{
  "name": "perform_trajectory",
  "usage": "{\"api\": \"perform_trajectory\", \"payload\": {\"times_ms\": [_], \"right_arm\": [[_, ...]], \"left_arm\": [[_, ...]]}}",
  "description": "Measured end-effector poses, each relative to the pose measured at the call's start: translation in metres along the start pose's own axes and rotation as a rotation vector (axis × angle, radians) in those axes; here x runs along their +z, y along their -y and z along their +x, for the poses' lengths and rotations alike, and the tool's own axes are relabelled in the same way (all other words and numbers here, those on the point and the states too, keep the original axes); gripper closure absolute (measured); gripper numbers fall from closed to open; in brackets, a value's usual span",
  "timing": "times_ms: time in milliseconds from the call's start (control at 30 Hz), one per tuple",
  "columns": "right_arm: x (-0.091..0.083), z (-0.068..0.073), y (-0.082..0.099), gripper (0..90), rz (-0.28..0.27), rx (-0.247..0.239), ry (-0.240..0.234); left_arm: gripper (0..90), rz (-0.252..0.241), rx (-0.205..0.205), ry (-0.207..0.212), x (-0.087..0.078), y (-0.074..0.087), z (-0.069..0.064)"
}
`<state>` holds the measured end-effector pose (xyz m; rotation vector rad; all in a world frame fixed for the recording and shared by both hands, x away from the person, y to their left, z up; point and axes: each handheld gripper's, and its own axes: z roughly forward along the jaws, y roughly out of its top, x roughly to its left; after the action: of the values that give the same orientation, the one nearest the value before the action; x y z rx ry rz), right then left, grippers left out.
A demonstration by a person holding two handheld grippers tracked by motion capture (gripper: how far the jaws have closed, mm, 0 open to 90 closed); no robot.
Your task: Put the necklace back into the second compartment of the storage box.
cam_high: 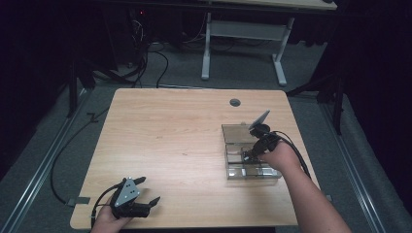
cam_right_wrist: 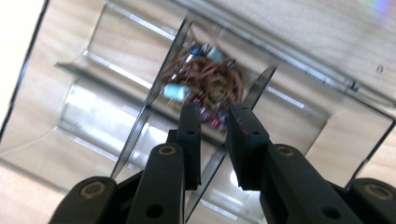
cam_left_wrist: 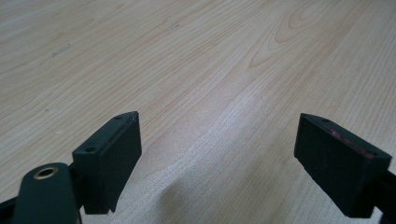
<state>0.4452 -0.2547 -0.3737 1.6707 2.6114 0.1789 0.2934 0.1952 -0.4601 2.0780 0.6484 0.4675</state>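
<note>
A clear plastic compartment box (cam_high: 233, 131) lies on the right part of the wooden table (cam_high: 170, 131). My right gripper (cam_high: 248, 156) points down into it. In the right gripper view, one compartment holds a tangle of small electronic parts (cam_right_wrist: 205, 77) with coppery leads, and a pale blue component (cam_right_wrist: 176, 91) lies at its edge. The right gripper (cam_right_wrist: 212, 109) hangs just above that pile with a narrow gap between its jaws, and I see nothing pinched there. My left gripper (cam_high: 150, 189) rests near the table's front left, wide open over bare wood (cam_left_wrist: 219, 122).
A round cable hole (cam_high: 235, 102) sits near the table's far edge. Beyond the table stand white desk legs (cam_high: 279, 63), with cables on the floor (cam_high: 145, 58). The box's clear dividers (cam_right_wrist: 140, 116) rise close beside the right gripper's jaws.
</note>
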Motion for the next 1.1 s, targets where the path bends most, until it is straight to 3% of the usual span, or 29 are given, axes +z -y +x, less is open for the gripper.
{"api": "perform_trajectory", "payload": {"times_ms": [300,700,1100], "right_arm": [[-0.008,0.006,0.022,81.1,-0.006,0.011,-0.037],[-0.013,0.015,0.049,81.3,-0.007,0.035,-0.039],[-0.020,0.018,0.073,81.2,-0.011,0.026,-0.041]], "left_arm": [[15.3,-0.004,0.000,-0.004,0.000,0.000,0.000],[15.2,-0.010,-0.005,-0.010,-0.001,0.000,0.000],[15.2,-0.010,-0.003,-0.009,-0.001,0.000,0.000]]}}
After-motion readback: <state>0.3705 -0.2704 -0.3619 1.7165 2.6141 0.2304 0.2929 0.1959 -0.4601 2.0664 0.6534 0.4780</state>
